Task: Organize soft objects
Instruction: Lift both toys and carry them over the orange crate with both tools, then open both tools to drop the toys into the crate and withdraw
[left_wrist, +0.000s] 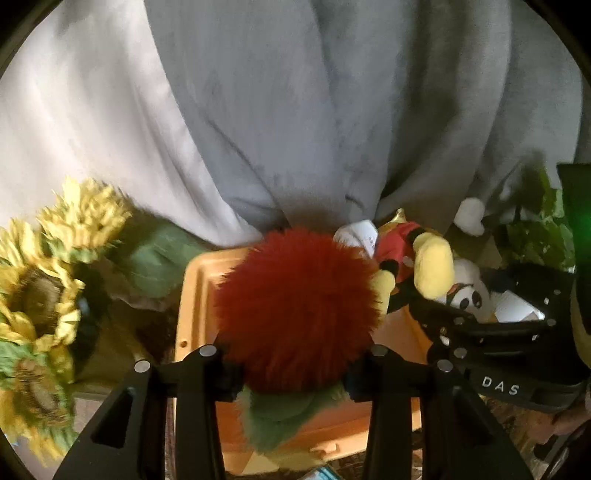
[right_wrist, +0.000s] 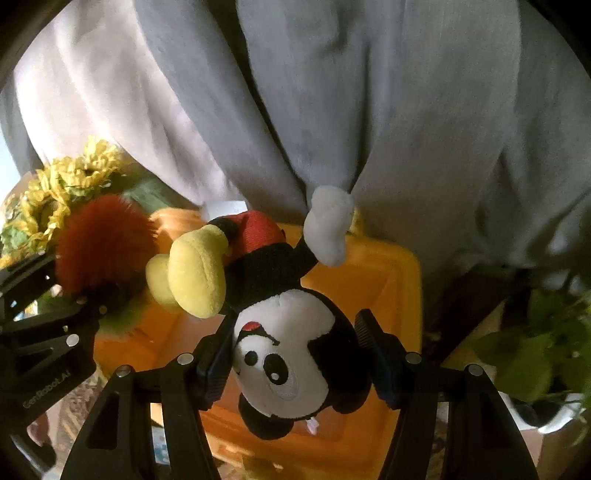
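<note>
Red pompom (left_wrist: 299, 306) pinched, mouse plush (right_wrist: 291, 354) clamped, above orange bin (right_wrist: 402, 280)

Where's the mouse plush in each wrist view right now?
Left wrist: mouse plush sits right of centre, beside the red pom-pom, in the right gripper.
Right wrist: mouse plush fills the centre, upside down, head between the right gripper fingers.
Shared landmark: the orange bin, below the plush in both views.
</note>
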